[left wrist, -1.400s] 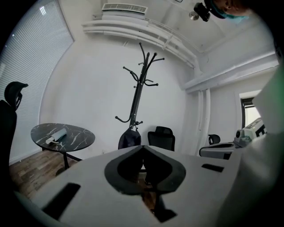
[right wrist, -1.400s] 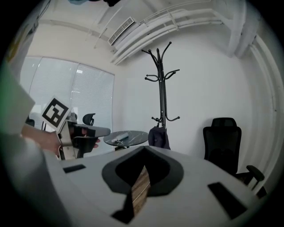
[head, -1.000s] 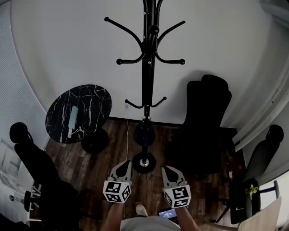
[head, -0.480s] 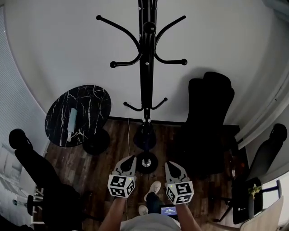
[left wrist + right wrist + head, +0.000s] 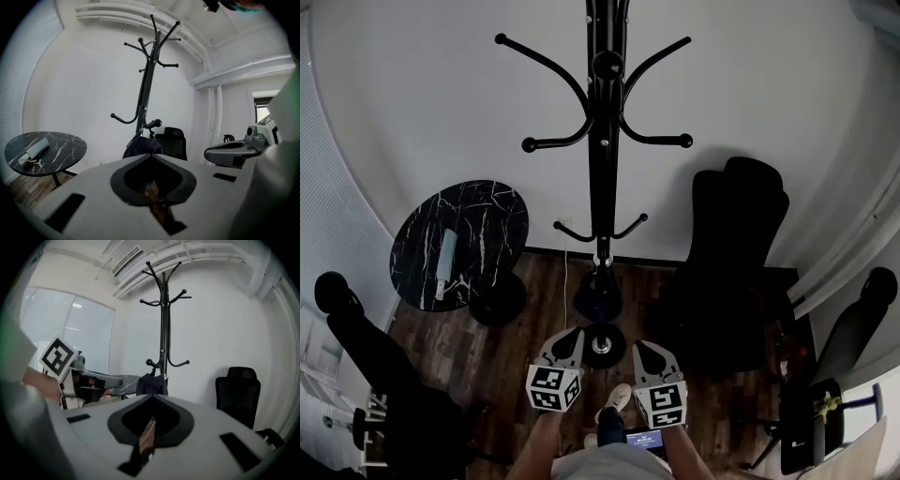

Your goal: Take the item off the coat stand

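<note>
A black coat stand (image 5: 598, 150) rises at the middle, against the white wall. A dark cloth item (image 5: 597, 289) hangs low on it, from a lower hook just above the base (image 5: 602, 343). The left gripper view shows the item (image 5: 138, 144) under a hook, and the right gripper view shows it (image 5: 151, 384) beside the pole. My left gripper (image 5: 568, 337) and right gripper (image 5: 647, 351) are held side by side short of the stand's base. Both point at the stand. Both are shut with nothing between the jaws, well apart from the item.
A round black marble table (image 5: 487, 211) with a pale rolled thing (image 5: 446, 255) stands at the left. A black office chair (image 5: 733, 253) is at the right, and other dark chairs (image 5: 366, 347) flank the wooden floor. The person's shoe (image 5: 616, 397) shows below the grippers.
Both grippers have moved forward toward the stand's base, still shut. The person has stepped closer, with one foot now out in front, and the stand looks nearer.
</note>
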Demonstrator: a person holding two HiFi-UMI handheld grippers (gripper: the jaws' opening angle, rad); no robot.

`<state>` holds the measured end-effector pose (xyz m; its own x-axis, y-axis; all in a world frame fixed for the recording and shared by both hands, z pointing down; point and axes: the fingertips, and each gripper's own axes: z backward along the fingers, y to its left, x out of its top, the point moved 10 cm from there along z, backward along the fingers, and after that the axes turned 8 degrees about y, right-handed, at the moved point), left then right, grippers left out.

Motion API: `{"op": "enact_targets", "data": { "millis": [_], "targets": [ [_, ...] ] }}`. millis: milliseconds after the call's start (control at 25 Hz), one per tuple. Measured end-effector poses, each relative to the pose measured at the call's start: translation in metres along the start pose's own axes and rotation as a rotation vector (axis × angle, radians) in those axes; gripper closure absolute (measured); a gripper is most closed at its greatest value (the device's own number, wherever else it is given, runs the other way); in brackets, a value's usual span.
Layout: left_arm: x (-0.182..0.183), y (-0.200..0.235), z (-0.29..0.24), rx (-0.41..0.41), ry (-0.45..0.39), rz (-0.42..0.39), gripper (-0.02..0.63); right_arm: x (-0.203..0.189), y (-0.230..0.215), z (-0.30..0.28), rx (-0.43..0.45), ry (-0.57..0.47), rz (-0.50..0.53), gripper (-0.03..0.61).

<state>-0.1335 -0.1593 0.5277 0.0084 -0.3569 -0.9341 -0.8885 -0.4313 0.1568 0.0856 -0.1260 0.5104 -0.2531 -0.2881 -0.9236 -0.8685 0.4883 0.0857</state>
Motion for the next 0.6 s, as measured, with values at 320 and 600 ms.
{"op": "enact_targets", "data": {
  "millis": [320, 600],
  "targets": [
    [-0.006, 0.020, -0.013, 0.068, 0.049, 0.002, 0.594, -0.001, -0.009, -0.025, -0.034, 0.047, -0.025, 0.568],
    [0.001, 0.032, -0.036, 0.047, 0.081, -0.017, 0.594, 0.006, -0.019, -0.049, -0.030, 0.071, -0.020, 0.538]
  ]
}}
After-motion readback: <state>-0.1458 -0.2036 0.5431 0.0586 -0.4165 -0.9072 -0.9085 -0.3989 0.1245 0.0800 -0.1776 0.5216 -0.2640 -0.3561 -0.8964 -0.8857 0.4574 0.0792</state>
